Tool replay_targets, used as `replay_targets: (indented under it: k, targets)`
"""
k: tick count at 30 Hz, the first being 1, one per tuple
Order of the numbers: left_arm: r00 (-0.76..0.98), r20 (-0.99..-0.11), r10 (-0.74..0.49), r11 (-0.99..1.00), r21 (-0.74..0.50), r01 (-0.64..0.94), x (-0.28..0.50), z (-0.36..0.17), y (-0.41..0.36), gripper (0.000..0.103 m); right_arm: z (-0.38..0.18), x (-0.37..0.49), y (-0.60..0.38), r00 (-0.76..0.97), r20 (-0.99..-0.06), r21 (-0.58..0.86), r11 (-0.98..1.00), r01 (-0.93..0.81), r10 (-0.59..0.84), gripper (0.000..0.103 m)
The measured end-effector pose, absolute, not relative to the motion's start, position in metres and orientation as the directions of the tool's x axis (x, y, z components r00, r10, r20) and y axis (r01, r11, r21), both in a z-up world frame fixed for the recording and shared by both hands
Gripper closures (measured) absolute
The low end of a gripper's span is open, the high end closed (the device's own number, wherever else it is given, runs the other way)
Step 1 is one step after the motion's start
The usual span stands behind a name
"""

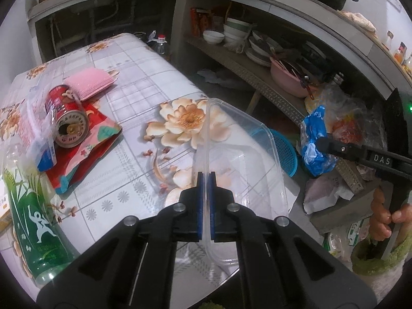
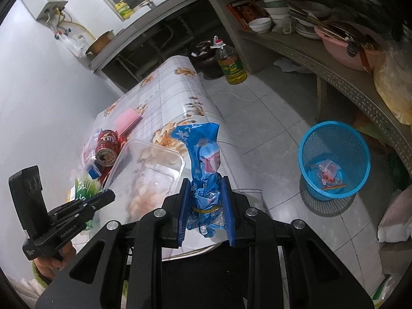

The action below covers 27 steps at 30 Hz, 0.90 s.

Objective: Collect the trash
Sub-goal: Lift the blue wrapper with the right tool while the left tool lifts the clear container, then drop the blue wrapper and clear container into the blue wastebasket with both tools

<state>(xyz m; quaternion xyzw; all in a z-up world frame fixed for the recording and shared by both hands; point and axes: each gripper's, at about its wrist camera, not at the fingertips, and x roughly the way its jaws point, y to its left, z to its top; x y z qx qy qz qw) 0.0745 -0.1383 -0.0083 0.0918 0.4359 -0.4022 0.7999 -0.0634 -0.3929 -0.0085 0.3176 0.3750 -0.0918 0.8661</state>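
The room is a kitchen with white walls and a floor of pale grey tiles. A long grey counter runs along the wall. Below it, an open shelf carries bowls and plates. The tabletop has a flowered cover.

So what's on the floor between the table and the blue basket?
Nothing: in the right wrist view, the stretch of grey floor tiles between the table and the blue basket is bare.
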Motion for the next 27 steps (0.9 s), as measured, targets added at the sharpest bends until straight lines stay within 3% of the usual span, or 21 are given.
replay_targets:
  k: [10, 17, 22, 27]
  targets:
    - [0.308, -0.761, -0.571, 0.645, -0.185, 0.741, 0.069, 0.004, -0.158, 0.101, -0.028, -0.088, -0.416, 0.71, -0.701, 0.519, 0.733, 0.44, 0.071, 0.079]
    - [0.282, -0.734, -0.618, 0.591, -0.197, 0.782, 0.064, 0.025, -0.193, 0.101, -0.035, -0.124, -0.454, 0.724, -0.689, 0.54, 0.66, 0.522, -0.009, 0.079]
    - [0.234, -0.728, -0.645, 0.507, -0.177, 0.844, 0.059, 0.037, -0.256, 0.101, -0.059, -0.162, -0.496, 0.718, -0.692, 0.583, 0.526, 0.619, -0.077, 0.079]
    - [0.143, -0.788, -0.599, 0.426, -0.162, 0.89, 0.056, 0.02, -0.345, 0.101, -0.1, -0.183, -0.533, 0.686, -0.721, 0.604, 0.395, 0.692, -0.1, 0.079]
